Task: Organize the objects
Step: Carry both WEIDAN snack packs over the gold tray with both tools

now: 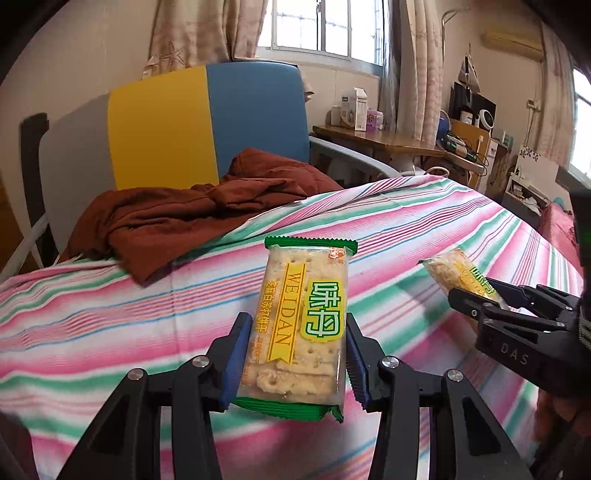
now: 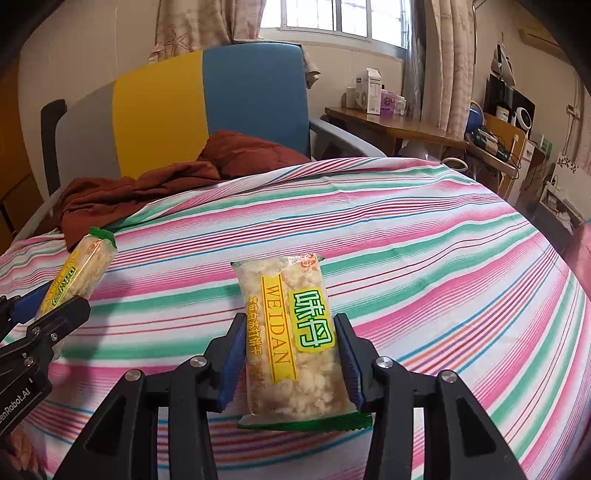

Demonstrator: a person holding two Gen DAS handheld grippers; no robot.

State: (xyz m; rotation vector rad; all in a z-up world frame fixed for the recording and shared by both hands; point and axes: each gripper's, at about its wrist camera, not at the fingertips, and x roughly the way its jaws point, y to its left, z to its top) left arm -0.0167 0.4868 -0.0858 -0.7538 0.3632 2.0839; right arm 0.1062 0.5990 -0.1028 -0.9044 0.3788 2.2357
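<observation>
Left gripper (image 1: 291, 365) is clamped on a cracker packet (image 1: 301, 325), blue pads (image 1: 232, 363) pressing both long edges near its lower end, packet standing nearly upright with the green crimped seal at top and bottom, crackers inside look whole. Right gripper (image 2: 291, 363) is likewise clamped on a second cracker packet (image 2: 291, 339), pads on both sides of its lower half; contents of this one look broken up, and its top end is clear rather than green. Both packets are held up off the bed, yellow label side facing the cameras. In the left wrist view the right gripper (image 1: 476, 295) comes in from the right edge with its packet (image 1: 458, 273) sticking out toward the middle; in the right wrist view the left gripper (image 2: 48, 306) sits at the left edge with its packet (image 2: 81, 269) tilted up and to the right. The two packets are apart, not touching. Beneath them is a striped bedsheet (image 1: 110, 317) in pink, green and white. Farther back on the bed, left of centre, a rumpled brown garment (image 1: 177, 221) lies at the sheet's far edge. Behind it stands a headboard (image 1: 207, 122) with grey, yellow and blue panels. To the right beyond the bed, a wooden desk (image 1: 373, 140) carries small boxes (image 1: 354, 109). Farthest back, a window (image 1: 325, 26) with patterned curtains (image 1: 421, 74) on either side.
</observation>
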